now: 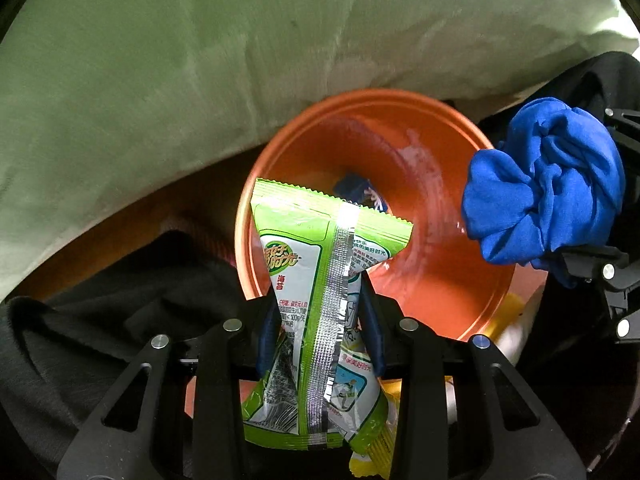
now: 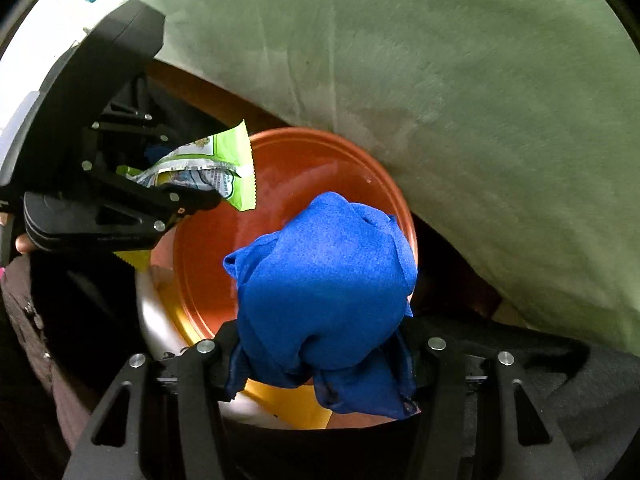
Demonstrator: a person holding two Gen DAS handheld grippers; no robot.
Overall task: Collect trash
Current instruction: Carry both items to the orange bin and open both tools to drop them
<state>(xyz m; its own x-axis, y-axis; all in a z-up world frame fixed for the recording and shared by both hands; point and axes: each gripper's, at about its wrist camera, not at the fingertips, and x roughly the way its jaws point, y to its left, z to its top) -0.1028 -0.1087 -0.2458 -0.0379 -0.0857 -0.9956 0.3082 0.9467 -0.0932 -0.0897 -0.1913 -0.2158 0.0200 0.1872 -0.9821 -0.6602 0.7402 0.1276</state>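
1. Left gripper [image 1: 320, 320]: jaws narrow, clamped on green snack wrapper [image 1: 320, 280], over orange bin [image 1: 440, 300].
2. Right gripper [image 2: 320, 360]: jaws partly apart, gripping crumpled blue cloth [image 2: 324, 280] above same bin.
3. Bin sits beside green fabric [image 1: 160, 60].

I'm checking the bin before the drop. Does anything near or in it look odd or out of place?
Mostly fine. The orange bin already holds a small blue scrap at its bottom, and whitish smears streak its inner wall. The green snack wrapper and crumpled blue cloth are both gripped above the opening; nothing looks spilled.
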